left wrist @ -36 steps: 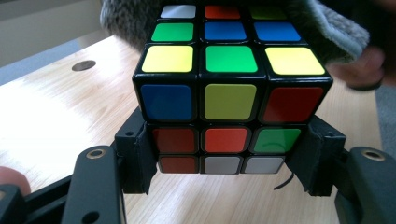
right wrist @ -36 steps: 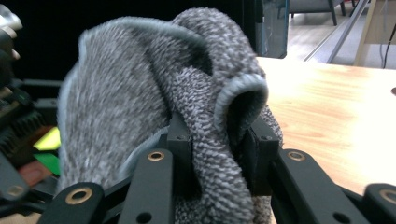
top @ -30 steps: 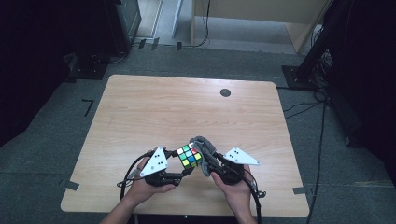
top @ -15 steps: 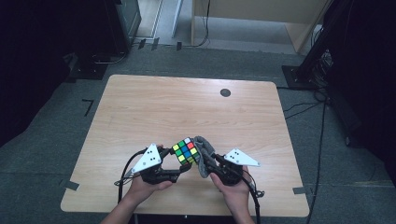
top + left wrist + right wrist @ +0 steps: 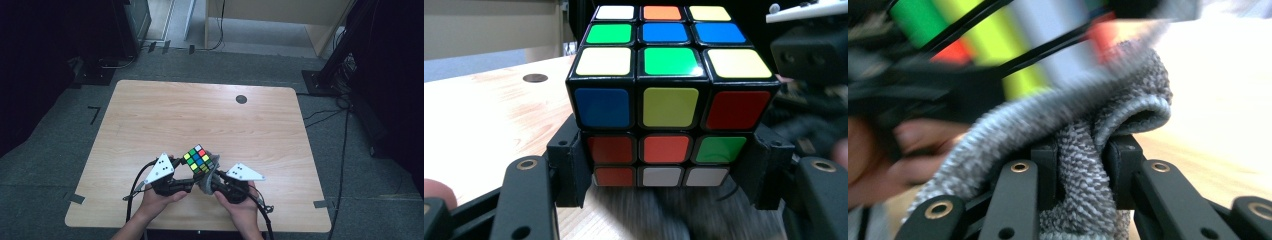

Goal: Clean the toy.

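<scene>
Tilted further since before, cube sits clamped between left gripper jaws.

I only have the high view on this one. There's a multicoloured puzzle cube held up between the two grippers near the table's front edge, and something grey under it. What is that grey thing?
Observer: A grey, ribbed knitted cloth. The right gripper has its jaws shut on a bunched fold of it.
Operator: And who actually holds the cube?
Observer: The left gripper. Its two black jaws clamp the lower two layers of the multicoloured puzzle cube from either side.
Operator: Which colours face that gripper's camera?
Observer: Top row blue, yellow, red; middle row red, red, green; bottom row red, white, white.
Operator: Is the cloth against the cube?
Observer: In the right gripper view it rises right up to the blurred cube; I cannot tell whether they touch.
</scene>
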### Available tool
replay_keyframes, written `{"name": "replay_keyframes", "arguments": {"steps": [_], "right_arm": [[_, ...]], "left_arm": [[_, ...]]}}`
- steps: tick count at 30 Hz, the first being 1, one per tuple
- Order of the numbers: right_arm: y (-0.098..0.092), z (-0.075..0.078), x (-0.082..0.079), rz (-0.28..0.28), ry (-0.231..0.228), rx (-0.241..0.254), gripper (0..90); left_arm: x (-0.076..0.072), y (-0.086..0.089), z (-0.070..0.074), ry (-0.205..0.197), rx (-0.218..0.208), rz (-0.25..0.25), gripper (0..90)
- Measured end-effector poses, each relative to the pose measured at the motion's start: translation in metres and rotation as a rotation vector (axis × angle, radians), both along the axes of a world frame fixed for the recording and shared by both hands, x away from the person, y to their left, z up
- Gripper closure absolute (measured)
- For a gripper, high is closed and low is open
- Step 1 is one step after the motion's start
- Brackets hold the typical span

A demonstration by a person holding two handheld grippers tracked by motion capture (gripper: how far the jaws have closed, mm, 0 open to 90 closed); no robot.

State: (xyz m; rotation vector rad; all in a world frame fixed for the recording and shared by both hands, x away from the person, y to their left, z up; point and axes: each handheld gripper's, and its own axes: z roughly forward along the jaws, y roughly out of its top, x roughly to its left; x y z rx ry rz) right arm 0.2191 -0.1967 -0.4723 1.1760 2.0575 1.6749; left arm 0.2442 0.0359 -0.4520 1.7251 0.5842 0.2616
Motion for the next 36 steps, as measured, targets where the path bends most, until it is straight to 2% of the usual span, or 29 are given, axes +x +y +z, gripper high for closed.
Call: {"name": "replay_keyframes", "arguments": {"steps": [3,4,7,10,12,14,17,18,21,24,26,27,29,32,33,36], "right_arm": [[-0.015,0.002,0.002,-0.085,-0.022,0.049,71.9],[-0.016,0.002,0.002,-0.087,-0.024,0.057,71.9],[-0.004,-0.003,0.000,-0.038,-0.028,0.042,71.7],[0.010,-0.007,-0.002,0.058,-0.022,0.019,71.7],[0.012,-0.006,-0.003,0.062,-0.044,-0.010,71.9],[0.003,-0.002,0.000,0.029,-0.049,-0.007,72.2],[-0.018,0.002,0.004,-0.076,-0.053,0.058,72.6],[-0.020,0.002,0.004,-0.085,-0.057,0.063,72.6],[-0.011,-0.002,0.003,-0.053,-0.053,0.037,72.2],[0.007,-0.009,-0.001,0.051,-0.031,0.028,72.1],[0.016,-0.010,-0.003,0.099,-0.043,-0.010,72.0],[0.017,-0.009,-0.004,0.096,-0.052,-0.024,72.1],[0.008,-0.005,-0.001,0.062,-0.052,-0.019,72.4],[-0.013,0.000,0.003,-0.058,-0.059,0.024,72.7],[-0.018,0.001,0.003,-0.079,-0.065,0.038,72.7],[-0.011,-0.002,0.002,-0.048,-0.064,0.030,72.3]], "left_arm": [[-0.001,-0.001,0.000,-0.001,0.003,-0.003,34.5],[-0.001,-0.002,0.000,0.002,0.006,-0.001,34.5],[0.000,-0.001,0.000,0.012,0.006,0.007,34.5],[0.002,0.001,0.000,0.024,0.000,0.012,34.5],[0.002,0.001,0.000,0.025,-0.010,0.011,34.5],[0.003,0.002,0.001,0.023,-0.014,0.008,34.5],[0.003,0.001,0.000,0.028,-0.005,0.006,34.5],[0.002,0.000,-0.001,0.029,-0.001,0.004,34.5],[0.002,0.000,-0.001,0.035,0.000,0.005,34.5],[0.002,-0.001,-0.001,0.034,0.003,0.006,34.5],[0.001,-0.001,-0.001,0.029,0.004,0.005,34.5],[0.001,-0.001,0.000,0.028,-0.001,0.005,34.5],[0.002,0.000,0.000,0.029,-0.007,-0.003,34.5],[0.001,0.000,0.000,0.031,0.001,-0.008,34.5],[0.001,-0.001,-0.001,0.031,0.001,-0.008,34.5],[0.002,-0.001,-0.001,0.034,0.003,-0.004,34.5]]}}
